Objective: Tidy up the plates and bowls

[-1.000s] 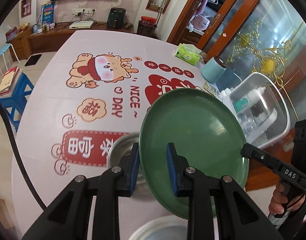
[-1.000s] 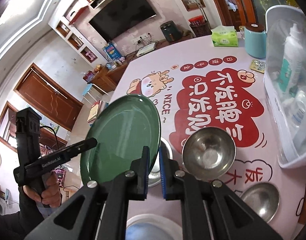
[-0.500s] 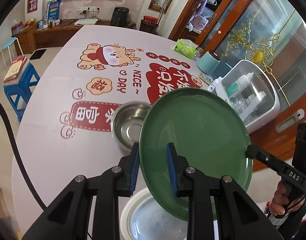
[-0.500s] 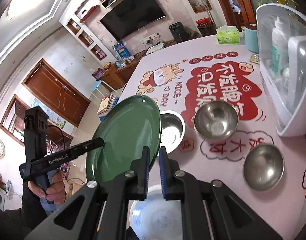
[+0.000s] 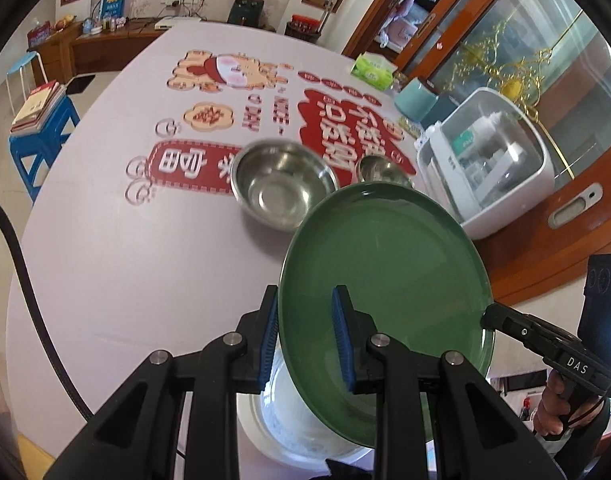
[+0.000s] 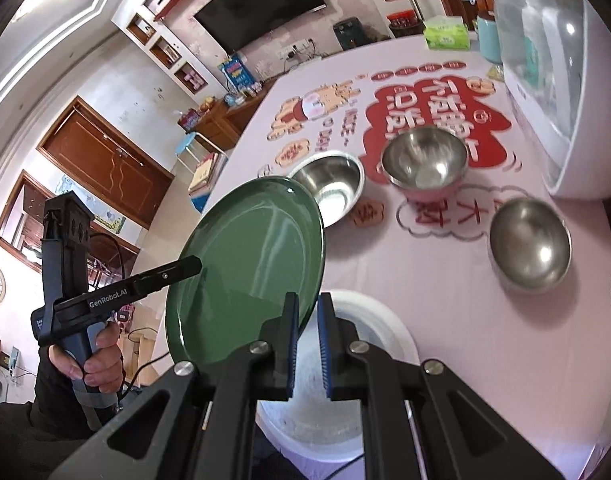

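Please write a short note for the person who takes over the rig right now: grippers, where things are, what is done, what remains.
Left gripper and right gripper: both shut on the green plate, on opposite rims, tilted in the air.
White plate: on the table directly below.
Three steel bowls: loose on the table, unstacked.
Left: set the green plate down, probably onto the white one; gather the bowls.

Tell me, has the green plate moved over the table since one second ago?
Yes. The green plate, gripped by both grippers, has come back toward the near table edge: it now hangs over the white plate, and the steel bowls lie farther ahead.
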`<state>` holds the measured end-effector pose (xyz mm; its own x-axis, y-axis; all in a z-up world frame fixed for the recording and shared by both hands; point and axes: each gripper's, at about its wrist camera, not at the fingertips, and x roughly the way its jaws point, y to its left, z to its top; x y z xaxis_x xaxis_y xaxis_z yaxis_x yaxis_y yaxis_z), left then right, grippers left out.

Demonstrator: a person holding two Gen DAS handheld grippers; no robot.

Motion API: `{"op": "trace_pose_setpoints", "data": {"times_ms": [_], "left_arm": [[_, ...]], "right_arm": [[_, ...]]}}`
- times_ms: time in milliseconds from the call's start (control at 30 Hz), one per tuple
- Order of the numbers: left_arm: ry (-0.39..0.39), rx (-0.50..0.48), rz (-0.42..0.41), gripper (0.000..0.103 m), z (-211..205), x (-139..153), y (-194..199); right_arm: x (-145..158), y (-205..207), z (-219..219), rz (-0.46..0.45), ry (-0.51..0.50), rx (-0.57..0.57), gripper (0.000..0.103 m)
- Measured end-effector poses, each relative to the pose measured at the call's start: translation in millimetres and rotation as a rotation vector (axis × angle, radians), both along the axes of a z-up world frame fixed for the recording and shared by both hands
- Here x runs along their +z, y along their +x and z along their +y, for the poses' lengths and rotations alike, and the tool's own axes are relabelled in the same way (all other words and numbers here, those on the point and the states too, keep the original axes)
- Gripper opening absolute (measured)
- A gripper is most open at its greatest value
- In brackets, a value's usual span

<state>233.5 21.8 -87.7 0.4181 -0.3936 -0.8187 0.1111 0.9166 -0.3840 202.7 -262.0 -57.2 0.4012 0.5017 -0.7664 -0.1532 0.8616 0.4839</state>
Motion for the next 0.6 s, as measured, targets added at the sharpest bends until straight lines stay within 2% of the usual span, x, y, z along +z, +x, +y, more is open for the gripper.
{"op": "trace_pose_setpoints", "data": {"times_ms": [133, 400, 600], "left_arm": [[-0.003, -0.003, 0.037, 0.023, -2, -16, -7], [0.05, -0.033, 0.11, 0.023, -12, -50, -18], [0.127, -0.052, 0.149, 0.023, -25, -73, -27]], "right_arm": [[-19, -10, 1, 0.056, -0.027, -0.007, 0.009], [-59, -27, 2, 0.171, -0.054, -0.029, 0.009], [-88, -37, 8, 0.261, -0.107, -0.028, 0.009]]}}
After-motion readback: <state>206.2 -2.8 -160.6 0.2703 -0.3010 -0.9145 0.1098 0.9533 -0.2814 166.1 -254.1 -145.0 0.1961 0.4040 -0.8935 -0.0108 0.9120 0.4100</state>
